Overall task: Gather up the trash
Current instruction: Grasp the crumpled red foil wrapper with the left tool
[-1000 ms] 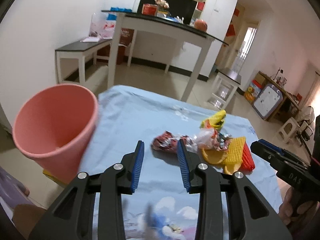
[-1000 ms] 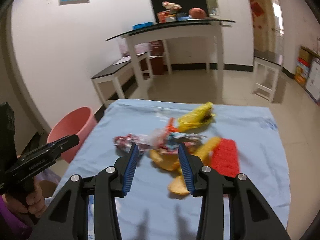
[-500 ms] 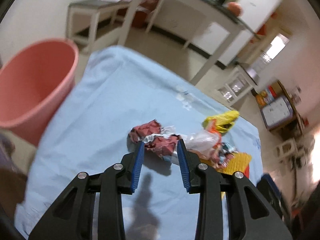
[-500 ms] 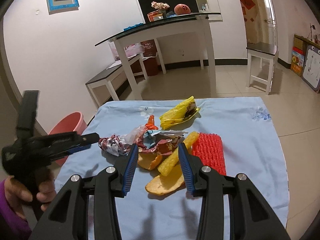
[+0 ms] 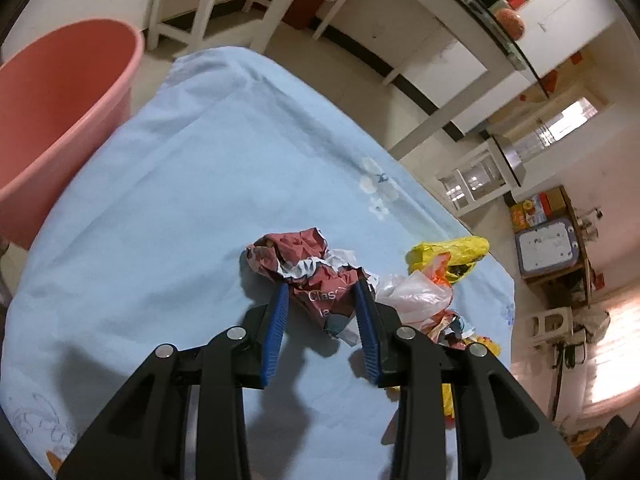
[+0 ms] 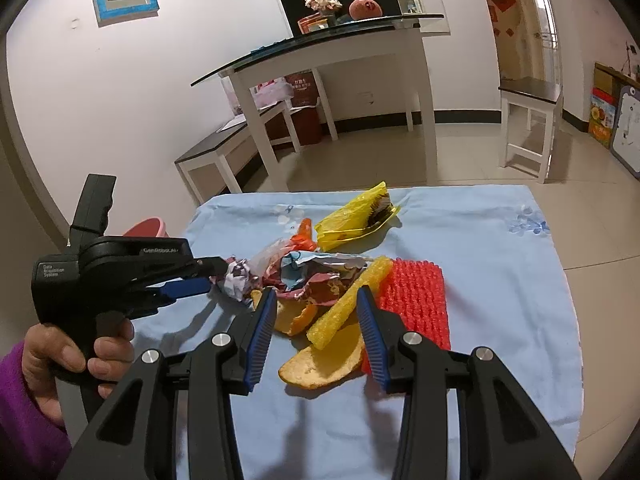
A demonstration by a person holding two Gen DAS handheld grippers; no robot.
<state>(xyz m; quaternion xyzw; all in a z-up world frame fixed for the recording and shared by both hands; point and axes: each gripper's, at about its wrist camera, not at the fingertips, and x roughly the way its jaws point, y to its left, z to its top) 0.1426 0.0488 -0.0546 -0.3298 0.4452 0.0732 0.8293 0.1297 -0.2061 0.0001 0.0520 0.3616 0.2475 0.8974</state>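
A crumpled red-and-white wrapper [image 5: 316,276] lies on the blue tablecloth [image 5: 180,200]. My left gripper [image 5: 321,285] is open and straddles it, a blue pad on each side, without visibly squeezing it. The right wrist view shows that left gripper [image 6: 214,274] at the wrapper [image 6: 236,280], held by a hand in a purple sleeve. My right gripper [image 6: 317,291] is open and hovers over a yellow foam strip [image 6: 352,300] and orange peel [image 6: 324,360], holding nothing. A pink bucket [image 5: 60,112] stands off the table's left side.
More litter sits in the pile: a yellow bag [image 6: 356,220], a clear plastic bag [image 5: 416,292], a red bubbled sheet [image 6: 412,296]. White tables and a bench stand on the tiled floor beyond the table's far edge.
My left gripper has swung away from the bucket, rolled, and come down onto the red wrapper, which now lies between its fingers. The right gripper has dipped slightly toward the pile.
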